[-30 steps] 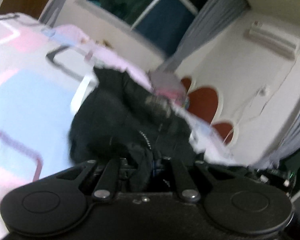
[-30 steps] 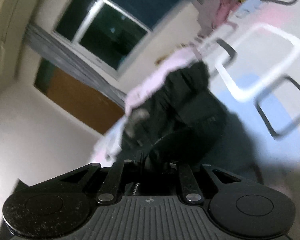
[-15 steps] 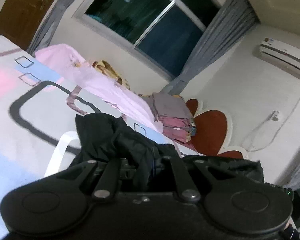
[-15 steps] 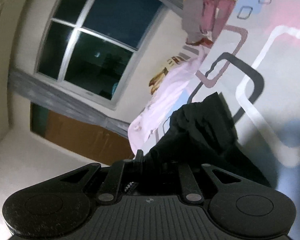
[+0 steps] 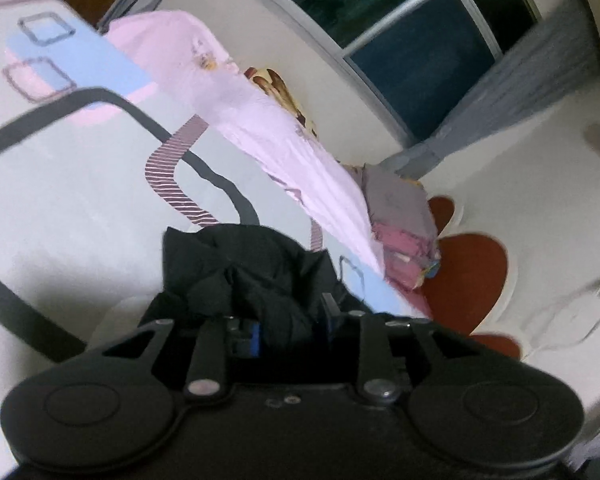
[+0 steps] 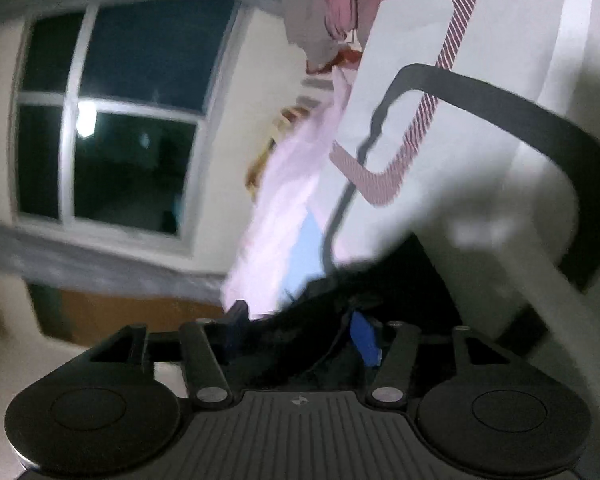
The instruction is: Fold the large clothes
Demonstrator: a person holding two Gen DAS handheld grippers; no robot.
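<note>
Both grippers have swung across the bed (image 5: 72, 184) since a second ago, and their jaws have just been opening. The left gripper (image 5: 288, 326) now has narrow-open jaws with a bunch of the black garment (image 5: 244, 276) loose between them. The right gripper (image 6: 300, 330) stands wider, cloth lying between its jaws too. The garment sits heaped on the bed sheet, probably being let go so it lies down for folding. No writing can be read anywhere.
</note>
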